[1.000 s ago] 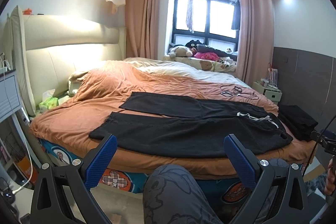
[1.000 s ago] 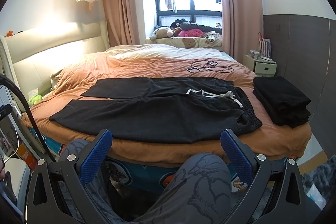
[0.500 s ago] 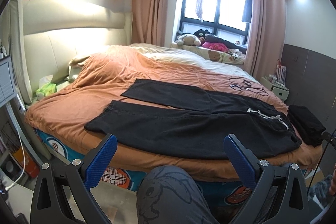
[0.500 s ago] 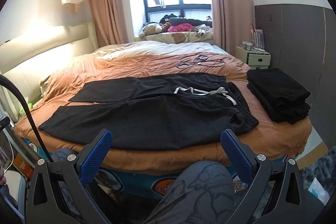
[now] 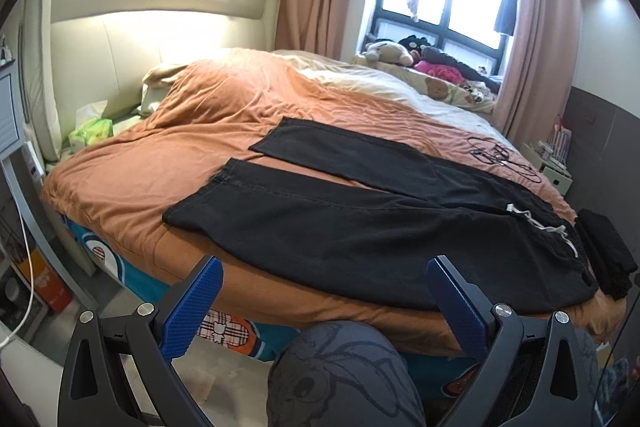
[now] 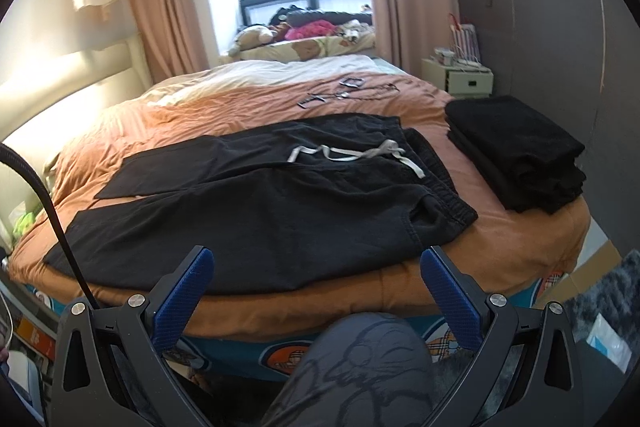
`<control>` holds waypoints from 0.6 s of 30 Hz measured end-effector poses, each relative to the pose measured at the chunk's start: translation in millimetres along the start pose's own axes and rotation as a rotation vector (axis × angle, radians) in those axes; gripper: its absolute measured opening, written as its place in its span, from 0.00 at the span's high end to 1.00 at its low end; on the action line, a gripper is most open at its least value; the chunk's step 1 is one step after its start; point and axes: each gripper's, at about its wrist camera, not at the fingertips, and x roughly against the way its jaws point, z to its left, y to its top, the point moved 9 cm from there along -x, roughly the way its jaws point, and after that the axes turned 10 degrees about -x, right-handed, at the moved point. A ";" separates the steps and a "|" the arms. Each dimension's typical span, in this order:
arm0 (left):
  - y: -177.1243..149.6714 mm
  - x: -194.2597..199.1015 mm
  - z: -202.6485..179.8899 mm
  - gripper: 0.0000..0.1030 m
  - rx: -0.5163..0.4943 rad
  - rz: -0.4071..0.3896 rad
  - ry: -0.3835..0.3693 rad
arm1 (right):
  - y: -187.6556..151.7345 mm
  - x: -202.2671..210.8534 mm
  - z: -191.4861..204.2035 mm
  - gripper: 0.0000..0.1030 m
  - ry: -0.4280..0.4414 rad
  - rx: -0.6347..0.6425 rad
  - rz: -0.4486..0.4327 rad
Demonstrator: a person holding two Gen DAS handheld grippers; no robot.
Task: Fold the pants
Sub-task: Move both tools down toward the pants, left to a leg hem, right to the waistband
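Black pants (image 5: 360, 227) lie spread flat on the orange bedspread (image 5: 140, 179), legs to the left, waistband with a white drawstring (image 6: 352, 155) to the right. They also show in the right wrist view (image 6: 260, 211). My left gripper (image 5: 324, 283) is open and empty, just short of the bed's near edge, in front of the near leg. My right gripper (image 6: 316, 275) is open and empty, in front of the near leg's upper part and the waistband.
A stack of folded black clothes (image 6: 516, 163) sits on the bed right of the waistband. Black cables (image 6: 344, 91) lie farther back. A padded headboard (image 5: 140, 39) stands left, a nightstand (image 6: 460, 79) right. The person's knee (image 6: 372, 359) is below the grippers.
Both grippers have moved closer to the bed and tilted down toward the pants, which look larger. The pants have not moved. Both grippers stay open.
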 end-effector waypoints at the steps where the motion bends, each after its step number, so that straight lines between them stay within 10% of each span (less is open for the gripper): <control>1: -0.9 -4.7 4.3 0.00 0.009 0.007 0.007 | 1.8 -2.0 -3.0 0.00 -0.006 -0.007 0.002; 18: -21.8 -79.6 71.4 0.16 0.178 0.143 0.065 | 20.6 -41.2 -61.8 0.10 -0.022 -0.271 0.096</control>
